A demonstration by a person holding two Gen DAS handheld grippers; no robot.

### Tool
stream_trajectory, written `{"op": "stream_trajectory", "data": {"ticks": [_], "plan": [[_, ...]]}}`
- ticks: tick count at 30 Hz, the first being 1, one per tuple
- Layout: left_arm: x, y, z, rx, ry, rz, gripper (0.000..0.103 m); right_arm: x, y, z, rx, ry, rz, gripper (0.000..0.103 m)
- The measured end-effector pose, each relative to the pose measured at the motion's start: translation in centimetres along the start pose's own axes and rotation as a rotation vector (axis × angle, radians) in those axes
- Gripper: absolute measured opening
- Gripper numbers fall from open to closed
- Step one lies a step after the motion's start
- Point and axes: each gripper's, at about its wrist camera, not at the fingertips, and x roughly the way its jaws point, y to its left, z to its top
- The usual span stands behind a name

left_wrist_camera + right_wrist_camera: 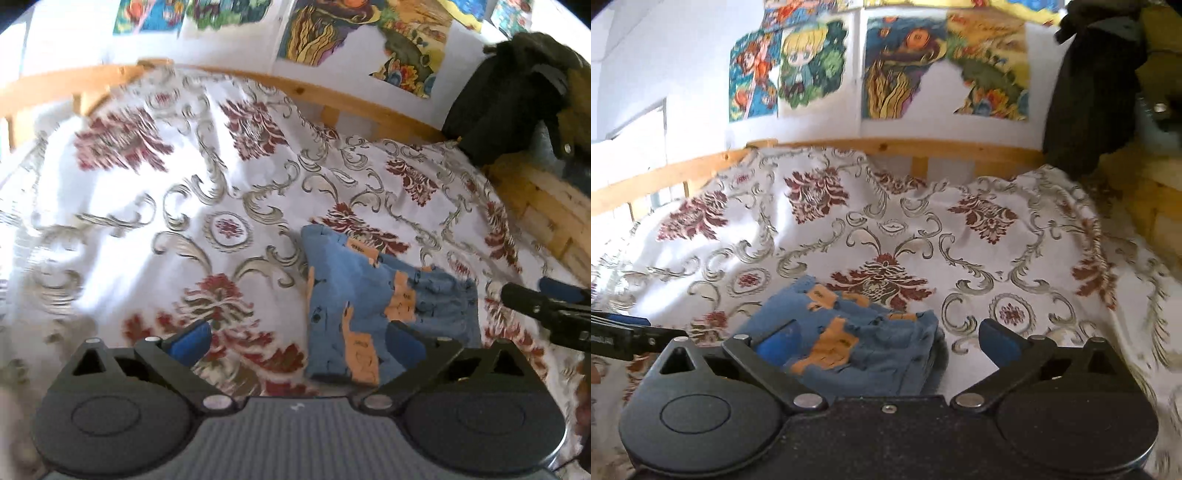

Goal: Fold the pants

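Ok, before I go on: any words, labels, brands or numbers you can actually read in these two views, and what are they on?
None can be read.
Orange patches on the folded blue pants: dark marks that may be print, too blurred to read.
Pictures on the wall: cartoon art only; faint marks on the yellow one, not legible.
Patterned bedspread: floral and scroll pattern, no text.
Left tool and right tool: no markings visible.

floral bedspread [960, 236], wooden bed rail [923, 146], cartoon posters [812, 62], dark jacket [1089, 92]
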Motion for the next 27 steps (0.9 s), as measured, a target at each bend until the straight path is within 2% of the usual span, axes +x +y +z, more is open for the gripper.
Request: {"op": "stream_trajectory", "data": {"ticks": [5, 11, 18, 27], "plan": [[-3.9, -1.3, -2.2, 0.077, -0.018, 0.054, 0.103, -4.9, 2.5, -2.9, 0.016, -0.023, -0.030, 0.102], [-6.6, -1.5, -4.7, 0.072, -0.017, 0.064, 0.103, -8.6, 4.0, -6.0, 0.025, -0.008, -0.057, 0.102], [-7.0, -1.8, -5.8, 0.093, -0.032, 0.074, 0.103, -9.9, 3.9, -7.8, 0.063, 0.010, -0.081, 0.102], [-6.4, -1.6, -6.1, 0.095, -0.014, 0.083, 0.103, -9.6, 3.1, -8.2, 0.091, 0.029, -0.091, 0.102]]}}
